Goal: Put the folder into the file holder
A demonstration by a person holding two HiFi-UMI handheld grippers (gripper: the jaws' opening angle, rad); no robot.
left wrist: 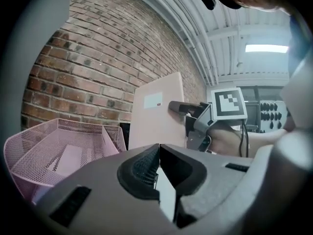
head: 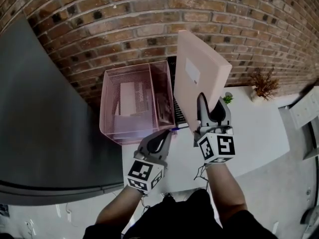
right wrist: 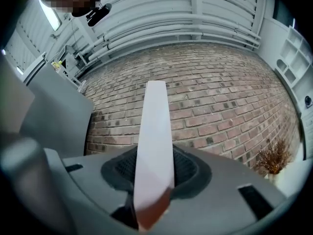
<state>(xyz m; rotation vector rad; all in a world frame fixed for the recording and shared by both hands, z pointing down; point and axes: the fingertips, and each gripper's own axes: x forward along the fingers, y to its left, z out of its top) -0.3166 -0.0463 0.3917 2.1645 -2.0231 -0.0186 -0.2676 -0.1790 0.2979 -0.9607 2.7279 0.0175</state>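
Folder (head: pixel 199 71) sits pinched low in your right gripper (head: pixel 210 107); left gripper (head: pixel 164 136) closed, empty. It may pivot and snag the file holder (head: pixel 110 106) rim.

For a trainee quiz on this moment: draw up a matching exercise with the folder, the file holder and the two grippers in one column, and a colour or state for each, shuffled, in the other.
Column one
1. folder
2. file holder
3. left gripper
4. right gripper

Column two
A. pink wire mesh
B. jaws together, nothing between them
C. pale beige, held upright, white label on its face
D. jaws clamped on the folder's lower edge

Pairs: 1-C, 2-A, 3-B, 4-D
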